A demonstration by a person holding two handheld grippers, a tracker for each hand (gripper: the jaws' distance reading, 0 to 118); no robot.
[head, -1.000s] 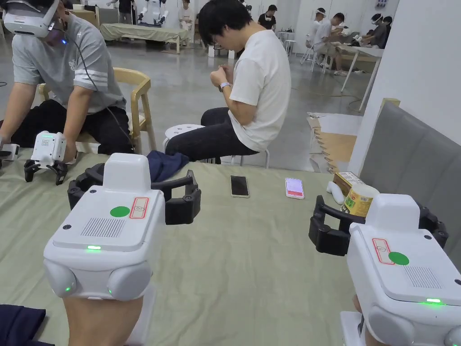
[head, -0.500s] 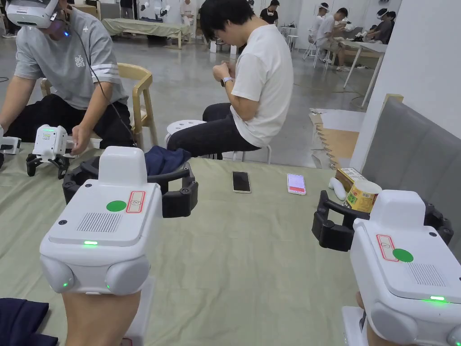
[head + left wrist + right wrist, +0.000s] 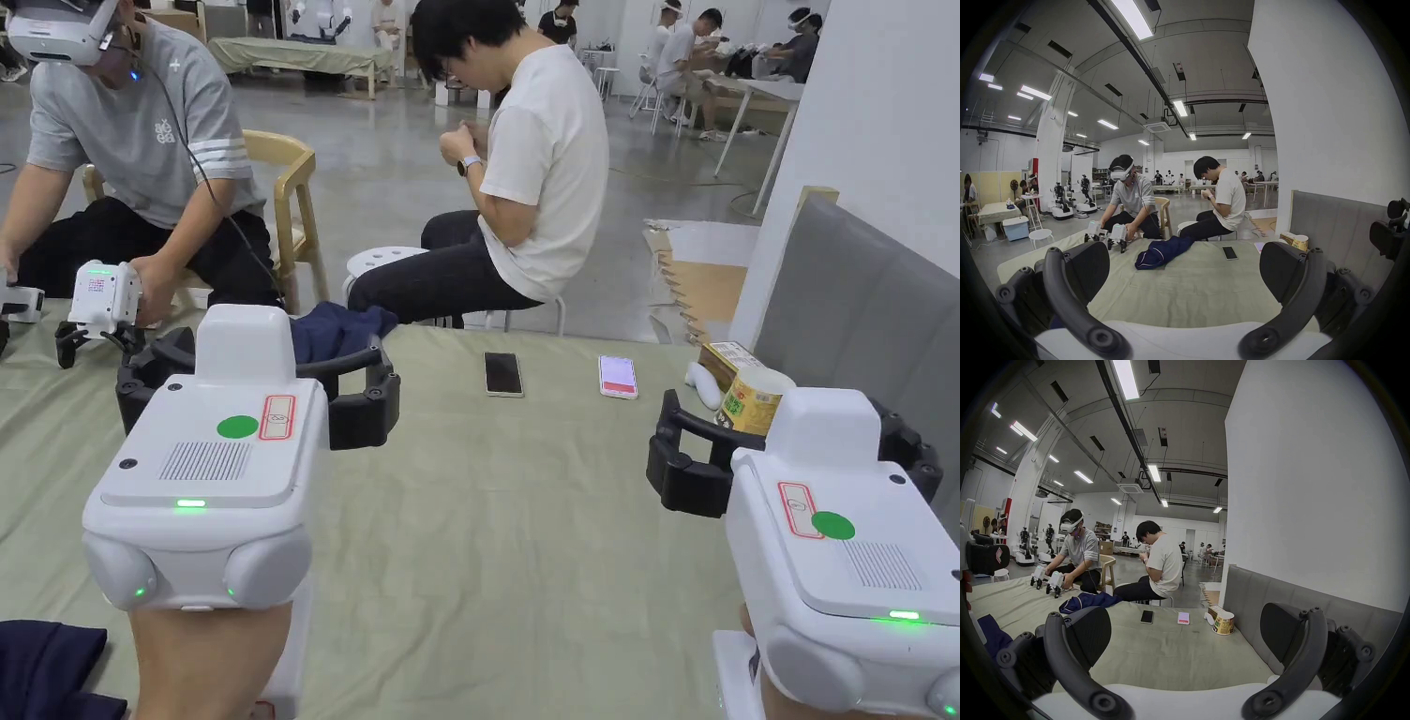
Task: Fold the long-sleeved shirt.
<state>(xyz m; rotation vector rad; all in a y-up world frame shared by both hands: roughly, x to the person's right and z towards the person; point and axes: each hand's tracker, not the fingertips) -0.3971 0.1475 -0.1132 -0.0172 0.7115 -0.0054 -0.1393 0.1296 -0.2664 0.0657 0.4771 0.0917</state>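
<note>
Since a moment ago little has changed: both devices hang at about the same height over the cloth, and the person in the grey shirt across the way has drawn one white gripper slightly closer in.

The left hand-held gripper [image 3: 253,398] hovers above the pale green cloth [image 3: 525,525], its jaws spread wide with nothing between them. The right hand-held gripper [image 3: 792,459] hovers apart from it on the other side, jaws equally wide and empty. Bare cloth lies between the two.

Straight beyond the left jaws sits the long-sleeved shirt [image 3: 1164,248], a dark navy bundle, crumpled at the far edge of the cloth-covered counter. From the head view the left device hides part of it. A second piece of navy fabric [image 3: 47,666] lies at the near left corner, beside the person's left arm.

Farther right on the cloth lie a dark phone [image 3: 502,373] and a phone with a lit pink screen [image 3: 617,376], well apart from the shirt. A paper cup [image 3: 753,400] and a small carton [image 3: 727,361] stand ahead of the right jaws, next to a grey padded panel [image 3: 862,309].

Across the counter, a person wearing a headset [image 3: 122,150] holds a pair of white grippers [image 3: 98,305] on the cloth. Beside them a person in a white T-shirt [image 3: 534,178] sits on a stool, turned away.
</note>
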